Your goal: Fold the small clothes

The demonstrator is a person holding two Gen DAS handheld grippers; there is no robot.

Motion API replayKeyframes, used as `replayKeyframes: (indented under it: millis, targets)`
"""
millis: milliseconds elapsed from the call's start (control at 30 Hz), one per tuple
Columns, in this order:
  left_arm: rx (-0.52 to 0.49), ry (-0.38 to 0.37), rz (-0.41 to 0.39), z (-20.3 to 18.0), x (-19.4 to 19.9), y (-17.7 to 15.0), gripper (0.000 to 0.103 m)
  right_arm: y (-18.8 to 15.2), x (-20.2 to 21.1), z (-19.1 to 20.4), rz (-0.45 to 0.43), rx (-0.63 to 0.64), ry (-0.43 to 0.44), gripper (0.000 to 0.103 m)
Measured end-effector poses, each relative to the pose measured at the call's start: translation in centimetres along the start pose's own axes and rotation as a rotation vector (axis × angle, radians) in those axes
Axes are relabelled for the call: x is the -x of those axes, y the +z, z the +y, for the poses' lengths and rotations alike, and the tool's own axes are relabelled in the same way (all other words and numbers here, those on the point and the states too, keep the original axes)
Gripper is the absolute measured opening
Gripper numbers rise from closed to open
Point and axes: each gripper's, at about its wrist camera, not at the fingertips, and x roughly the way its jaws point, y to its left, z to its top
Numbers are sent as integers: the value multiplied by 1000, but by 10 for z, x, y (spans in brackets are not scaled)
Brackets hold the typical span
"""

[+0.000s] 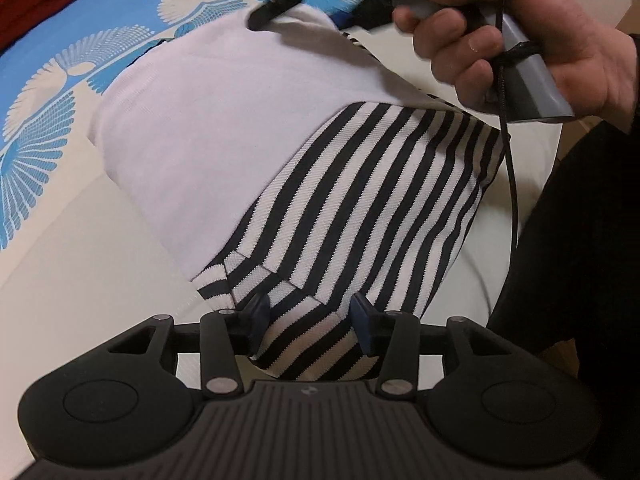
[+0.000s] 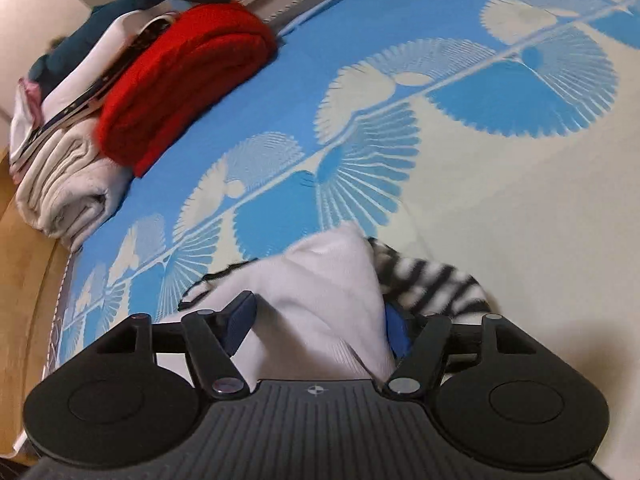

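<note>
- The garment [image 1: 224,128], a small top with a white body and a black-and-white striped sleeve [image 1: 360,208], is lying partly folded on the blue-and-cream patterned bed cover [image 1: 60,92].
- The left gripper [image 1: 308,320] is pointing steeply down with its jaws half apart; the striped cuff is sitting between the pads [image 1: 256,312], which appear to be touching its sides.
- The right gripper [image 2: 316,320] is carrying a bunched white fold between its jaws, the cloth filling the gap; the grip looks firm.
- The person's right hand [image 1: 512,40] is working that tool over the garment's far edge.
- Judgement: the fold in hand is bringing the white edge across. The left side should be pinning the cuff while the right lays its edge down flat and square.
- A stack of folded clothes, a red knit [image 2: 188,76] on top, is waiting at the bed's edge, well apart.
</note>
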Motion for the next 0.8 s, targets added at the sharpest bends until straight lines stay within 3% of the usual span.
replayKeyframes:
  millis: [33,200,233,300,367,400,433,467,533,567,700,800]
  targets:
    - [0,1,-2,1,0,1,50,-2,3,4,-10,28,4,19]
    - [5,0,-26,0,6,4,50,3,38,17,-181,108,120,11]
    - [3,0,-31,-1,7,5,51,3,35,14,-170,100,65,11]
    - [-3,-1,-41,-4,8,5,51,1,12,-6,-71,38,-134,11]
    - [-9,10,-34,-7,6,4,51,-2,-3,-21,12,-9,-212,14]
    - [-8,14,-30,-7,6,3,51,-2,-4,-22,18,-10,-206,16]
    - [-3,16,-25,-6,5,2,51,0,0,-18,4,7,-205,24]
    - [4,18,-22,-5,4,1,51,1,5,-14,-11,26,-212,39]
    - [15,21,-25,-3,6,0,52,3,16,-9,-55,38,-243,48]
    - [19,23,-26,-3,6,0,52,3,26,-10,-83,29,-240,48]
    - [18,32,-30,-4,8,1,53,5,67,-12,-173,69,-124,48]
    - [17,26,-38,-6,13,2,53,-7,90,-9,-144,212,3,48]
